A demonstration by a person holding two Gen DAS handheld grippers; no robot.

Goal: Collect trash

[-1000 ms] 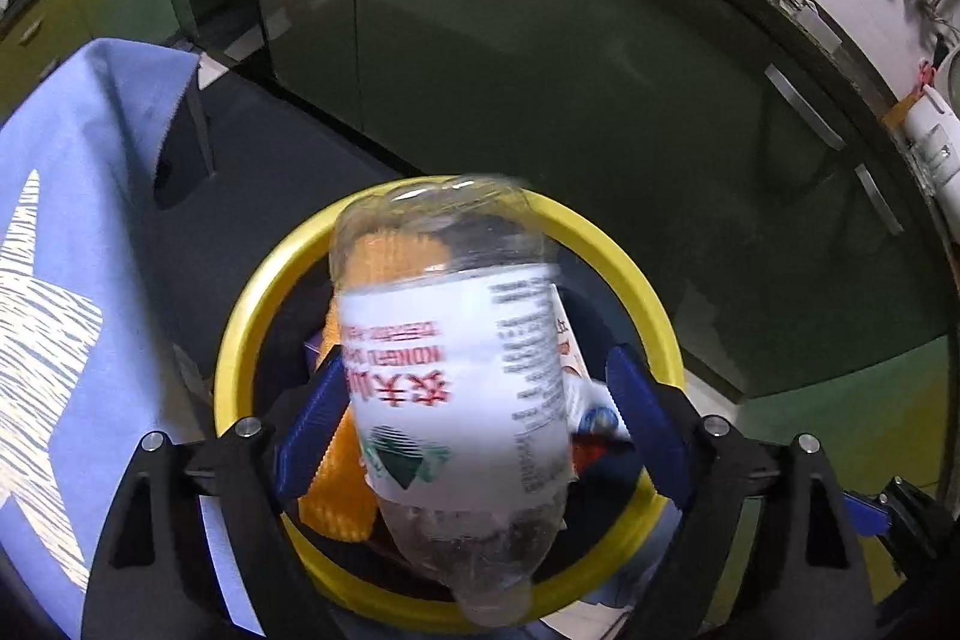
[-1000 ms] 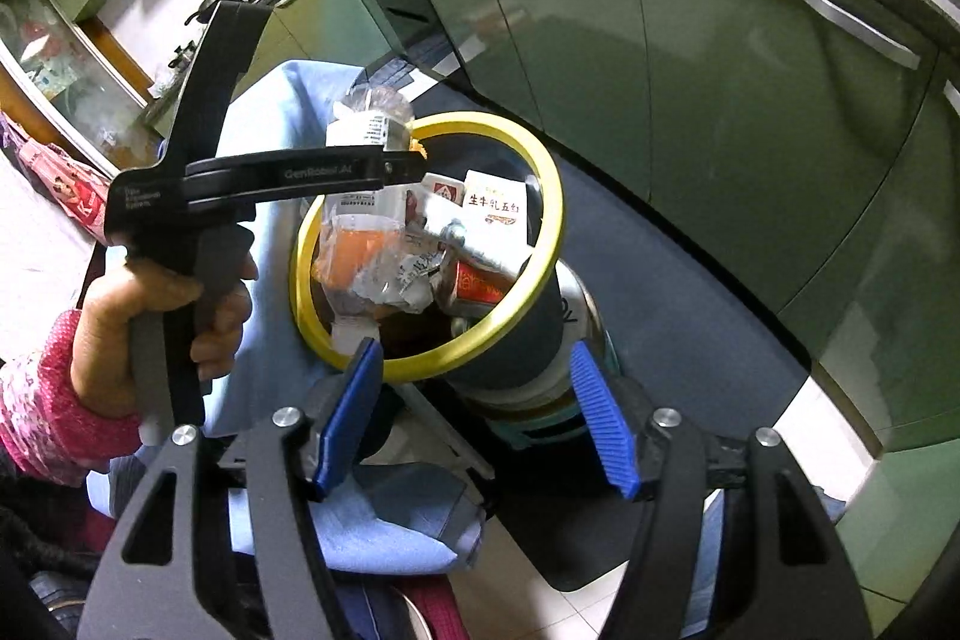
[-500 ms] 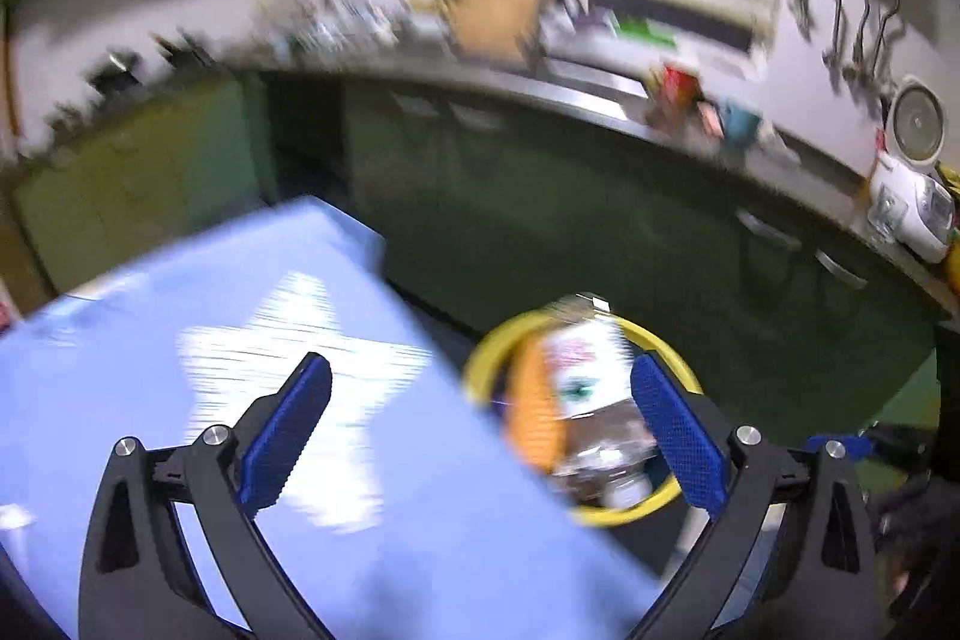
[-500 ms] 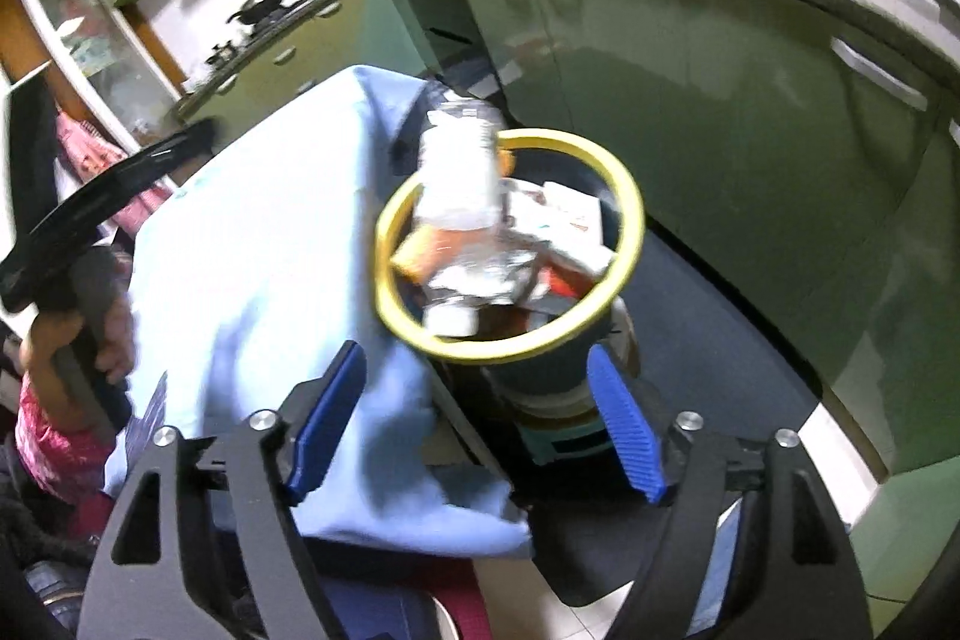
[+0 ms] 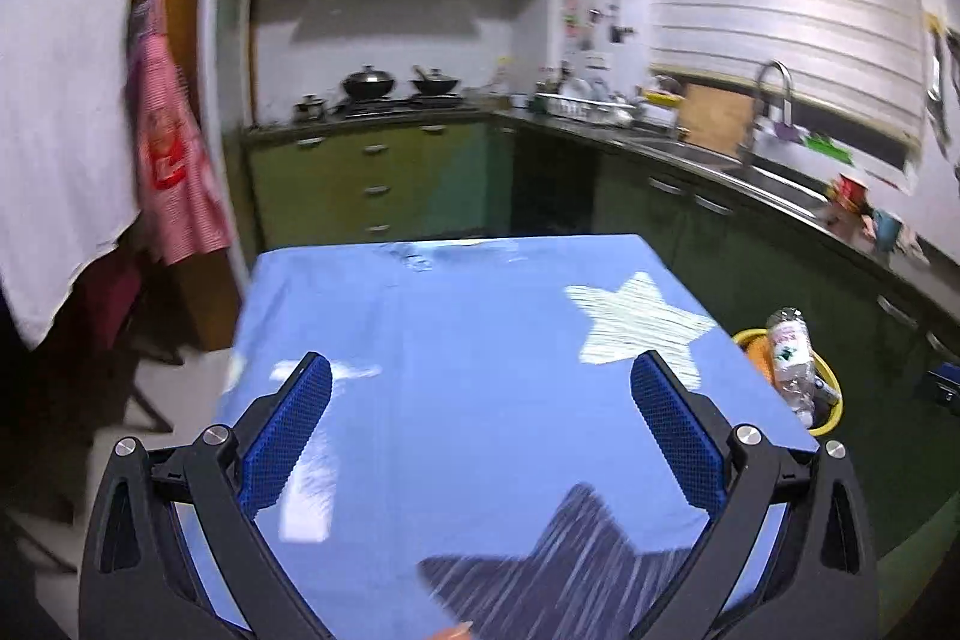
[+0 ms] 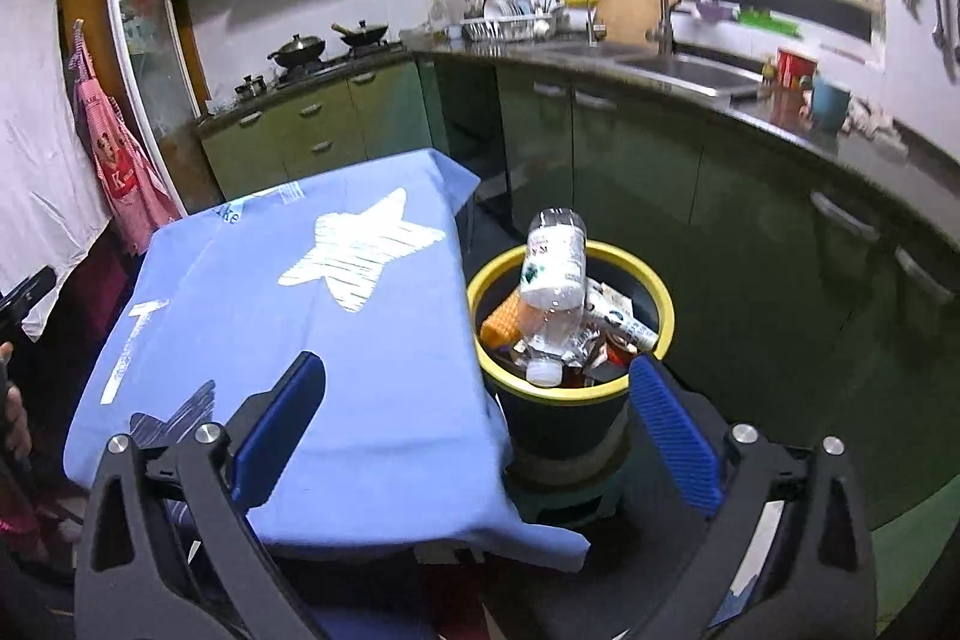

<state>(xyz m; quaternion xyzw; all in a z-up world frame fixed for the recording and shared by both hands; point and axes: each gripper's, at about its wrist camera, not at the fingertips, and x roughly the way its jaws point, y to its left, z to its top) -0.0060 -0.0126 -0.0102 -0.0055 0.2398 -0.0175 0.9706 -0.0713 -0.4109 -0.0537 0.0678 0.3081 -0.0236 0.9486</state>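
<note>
Your left gripper point(image 5: 480, 436) is spread wide and empty above the blue tablecloth point(image 5: 480, 340). Your right gripper point(image 6: 477, 421) is opening, nothing between its jaws. The plastic bottle point(image 6: 552, 292) stands cap-down, long axis near upright, in the yellow-rimmed bin point(image 6: 660, 304).

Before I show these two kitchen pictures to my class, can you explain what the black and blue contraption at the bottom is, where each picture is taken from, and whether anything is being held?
Those are hand-held tongs, one in each of a person's hands, each with a small camera looking forward along its two blue-padded fingers. One picture comes from the left tongs, the other from the right tongs. Both look over a table covered by a blue cloth with star prints. Nothing lies on it. Beside the table stands a yellow-rimmed bin full of rubbish, with a clear plastic bottle sticking out upside down. Neither pair holds anything: the left stands wide open and empty, and the right is opening, also with nothing between its fingers.
</note>
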